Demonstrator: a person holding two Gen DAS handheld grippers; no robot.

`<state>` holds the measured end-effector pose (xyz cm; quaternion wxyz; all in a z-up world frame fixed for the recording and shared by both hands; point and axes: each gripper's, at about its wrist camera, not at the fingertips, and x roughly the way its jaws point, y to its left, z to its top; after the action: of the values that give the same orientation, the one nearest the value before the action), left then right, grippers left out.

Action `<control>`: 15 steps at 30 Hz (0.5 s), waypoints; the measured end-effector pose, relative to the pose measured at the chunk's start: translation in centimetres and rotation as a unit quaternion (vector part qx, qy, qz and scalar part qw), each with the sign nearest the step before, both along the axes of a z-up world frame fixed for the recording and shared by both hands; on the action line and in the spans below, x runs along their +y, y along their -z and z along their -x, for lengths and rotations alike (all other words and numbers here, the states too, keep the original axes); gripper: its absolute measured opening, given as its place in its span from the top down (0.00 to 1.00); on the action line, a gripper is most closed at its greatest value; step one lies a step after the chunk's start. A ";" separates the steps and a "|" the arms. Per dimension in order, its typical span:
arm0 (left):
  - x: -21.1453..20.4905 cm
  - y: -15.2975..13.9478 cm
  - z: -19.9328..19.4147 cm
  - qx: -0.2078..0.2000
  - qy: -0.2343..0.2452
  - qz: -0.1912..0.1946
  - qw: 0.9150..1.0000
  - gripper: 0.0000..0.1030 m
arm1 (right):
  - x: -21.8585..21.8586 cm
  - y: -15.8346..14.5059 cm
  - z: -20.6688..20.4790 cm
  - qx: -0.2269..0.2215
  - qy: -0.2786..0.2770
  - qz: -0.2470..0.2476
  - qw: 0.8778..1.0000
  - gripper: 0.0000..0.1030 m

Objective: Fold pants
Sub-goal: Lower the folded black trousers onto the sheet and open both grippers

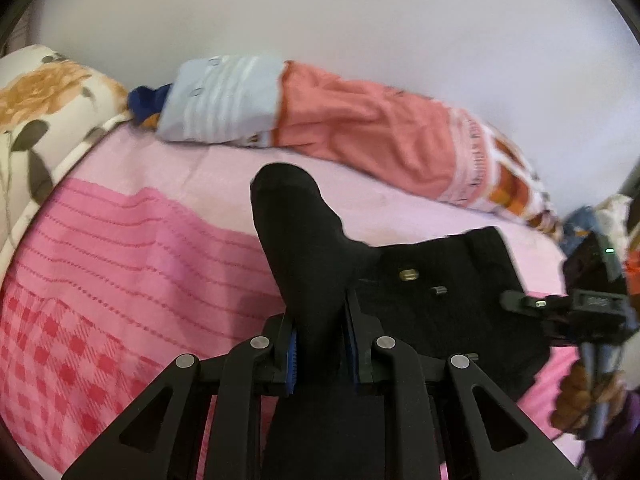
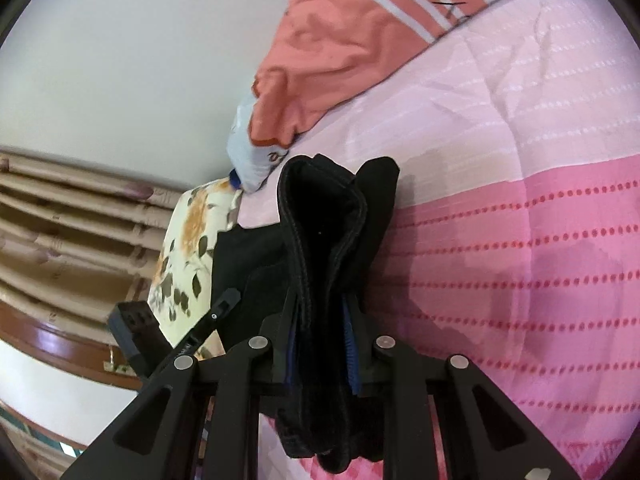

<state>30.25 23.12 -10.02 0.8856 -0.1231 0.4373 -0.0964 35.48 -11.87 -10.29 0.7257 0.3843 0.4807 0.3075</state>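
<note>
1. In your left wrist view, the floral pillow (image 1: 36,120) at 9 o'clock is cut off by the lens edge, and the blue thing beside it at 10 o'clock is too blurred to name.
2. Your left gripper (image 1: 320,344) is clamped on a fold of the black pants (image 1: 304,248); the blue pads (image 1: 291,364) press the cloth from both sides, and how many layers sit between them is hidden.
3. That gripped fold runs from 6 o'clock up toward 12, its rounded end pointing at the peach-and-blue bolster (image 1: 360,136) near the wall.
4. The rest of the pants lies flat on the pink bedsheet (image 1: 132,256) toward 3 o'clock, a brass button (image 1: 408,275) showing; its far edge disappears under your right gripper (image 1: 532,303).
5. In your right wrist view, your right gripper (image 2: 320,344) is closed tight on a thick bundle of the waistband (image 2: 324,240), long axis running 6 to 12.
6. The bundle's lower end drops out of sight behind the jaws at 6 o'clock.
7. The left gripper's finger (image 2: 218,312) pokes in at 8 o'clock, mostly cut off.
</note>
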 end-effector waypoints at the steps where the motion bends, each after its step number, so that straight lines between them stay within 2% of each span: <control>1: 0.4 0.4 -0.1 0.000 -0.008 0.001 1.000 0.81 | -0.1 0.1 0.0 0.000 0.001 0.004 1.000 0.81; 2: 0.7 0.7 -0.1 0.002 -0.014 0.003 1.000 0.79 | -0.1 0.0 0.1 -0.005 0.001 0.020 1.000 0.81; 3: 1.0 1.1 -0.2 0.007 -0.024 -0.001 1.000 0.73 | -0.1 -0.1 0.2 -0.008 0.001 0.031 0.999 0.81; 5: 1.0 1.6 0.0 0.007 -0.039 -0.035 0.999 0.63 | 0.2 -0.5 0.7 -0.016 0.007 0.067 0.998 0.80; 6: 0.9 1.5 0.2 0.004 -0.044 -0.048 0.998 0.55 | 0.4 -0.7 0.8 -0.022 0.011 0.088 0.996 0.80; 8: 0.4 1.0 0.9 -0.013 -0.066 -0.099 0.993 0.47 | 1.0 -2.0 1.8 -0.052 0.022 0.151 0.987 0.77; 11: -0.3 -0.4 2.4 -0.049 -0.094 -0.163 0.981 0.22 | 1.7 -3.8 4.2 -0.103 0.033 0.187 0.976 0.77; 13: -1.0 -1.6 4.0 -0.081 -0.096 -0.181 0.975 0.19 | 1.9 -4.9 5.9 -0.131 0.037 0.197 0.971 0.77; 15: -1.7 -2.4 4.9 -0.095 -0.091 -0.196 0.972 0.15 | 2.1 -5.6 7.4 -0.151 0.035 0.207 0.966 0.76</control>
<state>25.34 21.37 -7.66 0.9351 0.0234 0.3483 0.0612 28.07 -9.75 -4.68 0.8640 0.1913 0.4048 0.2303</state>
